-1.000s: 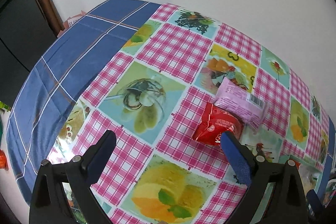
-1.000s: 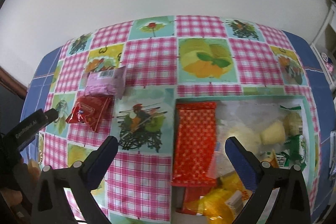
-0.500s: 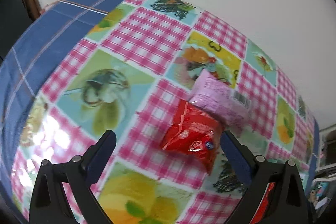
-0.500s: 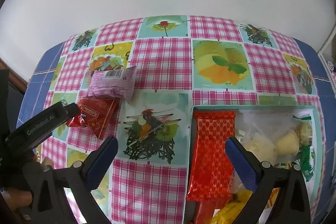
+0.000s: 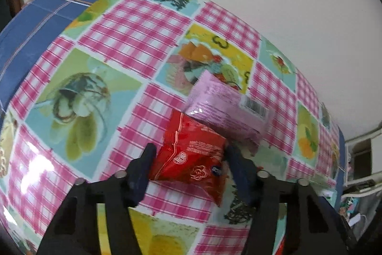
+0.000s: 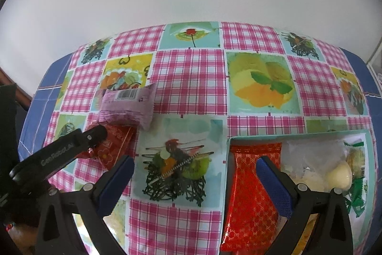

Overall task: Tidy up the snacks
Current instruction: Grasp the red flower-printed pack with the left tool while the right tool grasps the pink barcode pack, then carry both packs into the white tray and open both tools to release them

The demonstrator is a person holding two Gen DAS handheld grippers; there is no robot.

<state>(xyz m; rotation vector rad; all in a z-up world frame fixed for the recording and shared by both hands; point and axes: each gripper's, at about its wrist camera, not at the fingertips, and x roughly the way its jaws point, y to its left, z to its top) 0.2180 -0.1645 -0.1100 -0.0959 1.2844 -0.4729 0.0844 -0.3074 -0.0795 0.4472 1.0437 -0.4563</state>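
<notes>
Here the left gripper (image 5: 188, 154) is closing its fingers around a red snack packet (image 5: 191, 159), pads touching its sides; the packet is lying on the tabletop (image 6: 188, 78), touching a pink packet (image 6: 127, 109). Next probably comes lifting it toward the tray (image 6: 296, 134) of snacks. The right gripper (image 6: 194, 177) is hovering open, empty. "GenRobot.AI" is printed on the left gripper.
</notes>
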